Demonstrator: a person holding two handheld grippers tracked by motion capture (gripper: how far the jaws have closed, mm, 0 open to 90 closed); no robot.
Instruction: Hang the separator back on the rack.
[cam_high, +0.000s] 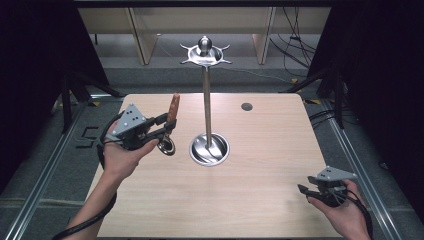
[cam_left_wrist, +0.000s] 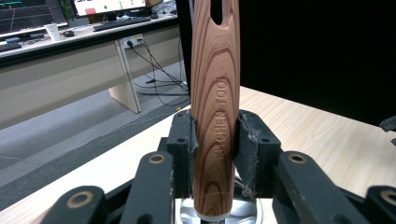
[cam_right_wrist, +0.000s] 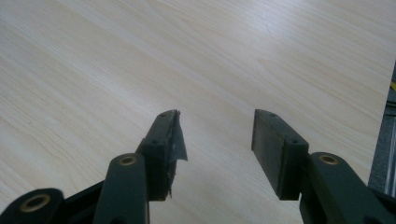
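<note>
The utensil stand (cam_high: 207, 105) is on the surface (cam_high: 260, 165) center; the wooden-handled kitchen tool (cam_high: 172, 111) is left of it, the right hand-held gripper (cam_high: 306, 191) at near right.

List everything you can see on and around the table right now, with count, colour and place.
Wooden-handled kitchen utensil with metal head: 1, brown handle, silver head; held upright off the table at left, handle up.
Tall metal utensil stand with hooked top and round base: 1, silver; table centre.
Light wood-grain table: 1, pale beige; fills the middle of the high view.
Small round table grommet: 1, grey; far edge, right of the stand.
Desk with monitors and keyboards: 1, beige; background of the left gripper view.
Left tool: 1, black; shut on the utensil handle.
Right tool: 1, black; open, low over the table's near right corner.
Hands: 2; one on each tool.
</note>
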